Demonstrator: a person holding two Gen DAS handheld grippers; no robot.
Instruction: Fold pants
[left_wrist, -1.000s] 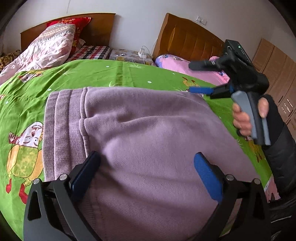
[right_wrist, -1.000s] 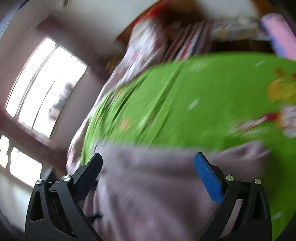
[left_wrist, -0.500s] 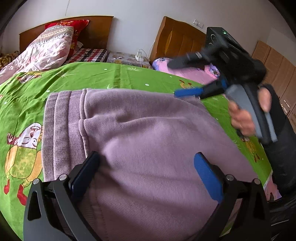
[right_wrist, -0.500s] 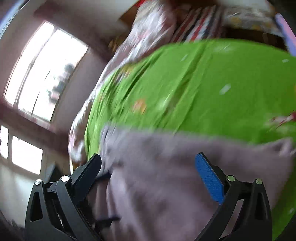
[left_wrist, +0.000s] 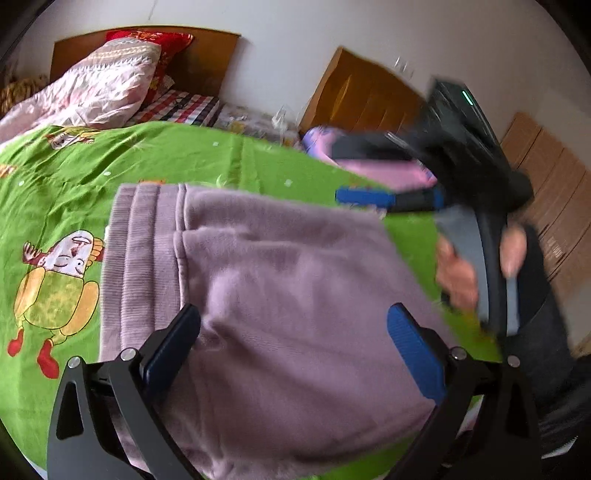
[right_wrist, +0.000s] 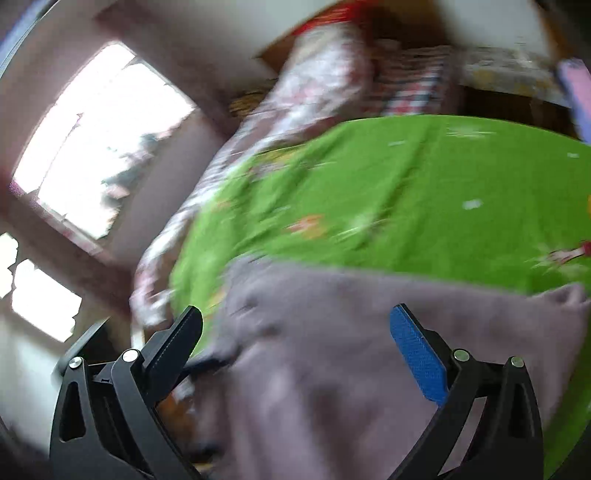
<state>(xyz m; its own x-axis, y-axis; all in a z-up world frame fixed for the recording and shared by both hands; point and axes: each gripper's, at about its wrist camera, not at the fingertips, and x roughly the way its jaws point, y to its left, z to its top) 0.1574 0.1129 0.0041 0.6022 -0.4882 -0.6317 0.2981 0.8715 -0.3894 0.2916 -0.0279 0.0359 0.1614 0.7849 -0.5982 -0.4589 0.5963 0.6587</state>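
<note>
Mauve sweatpants (left_wrist: 295, 295) lie folded on the green bedsheet (left_wrist: 55, 192), ribbed waistband (left_wrist: 136, 240) showing. Our left gripper (left_wrist: 293, 347) and right gripper (right_wrist: 295, 347) hover with jaws spread, empty. We judge folding nearly done; perhaps tidying left.

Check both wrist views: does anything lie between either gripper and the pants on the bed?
Nothing visible does. The purple pants lie open on the green bedsheet, directly under the open left gripper. The right gripper, also open, hovers over the same cloth, though its view is blurred.
</note>
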